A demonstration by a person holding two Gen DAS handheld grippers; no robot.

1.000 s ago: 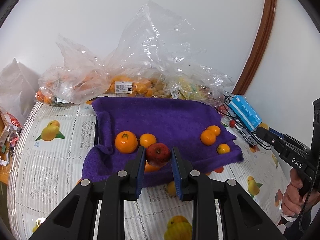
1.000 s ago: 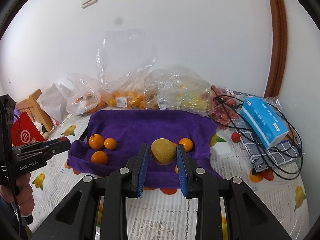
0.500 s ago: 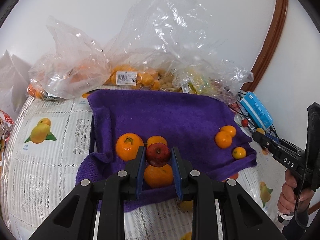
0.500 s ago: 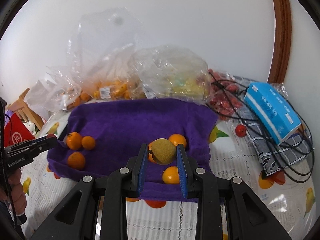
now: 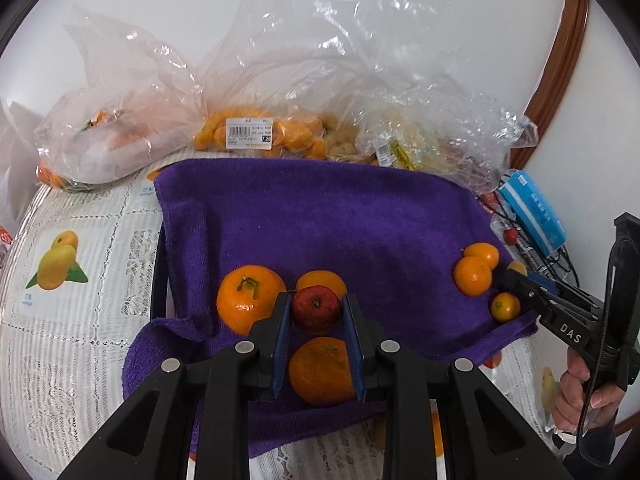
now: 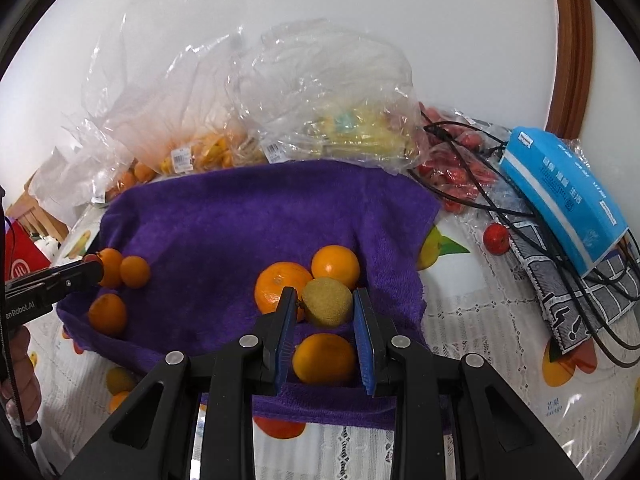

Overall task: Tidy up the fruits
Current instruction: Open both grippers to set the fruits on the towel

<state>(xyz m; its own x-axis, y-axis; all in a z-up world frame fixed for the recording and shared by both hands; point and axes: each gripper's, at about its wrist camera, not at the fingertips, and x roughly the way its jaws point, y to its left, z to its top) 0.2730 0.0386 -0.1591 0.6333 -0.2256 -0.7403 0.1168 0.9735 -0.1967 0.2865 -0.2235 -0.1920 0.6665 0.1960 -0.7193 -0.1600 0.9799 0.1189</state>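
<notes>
My left gripper is shut on a small red apple, held low over the left group of oranges on the purple towel. My right gripper is shut on a brown-green kiwi, held low over the right group of oranges near the towel's front right corner. Each gripper shows at the edge of the other's view: the right gripper, the left gripper.
Clear plastic bags of fruit lie behind the towel against the wall. A blue box, black cables and a loose red fruit sit to the right. The tablecloth surrounds the towel.
Both grippers have moved forward and down toward the towel, each still holding its fruit. The oranges now look closer and lie partly under the fingers.
</notes>
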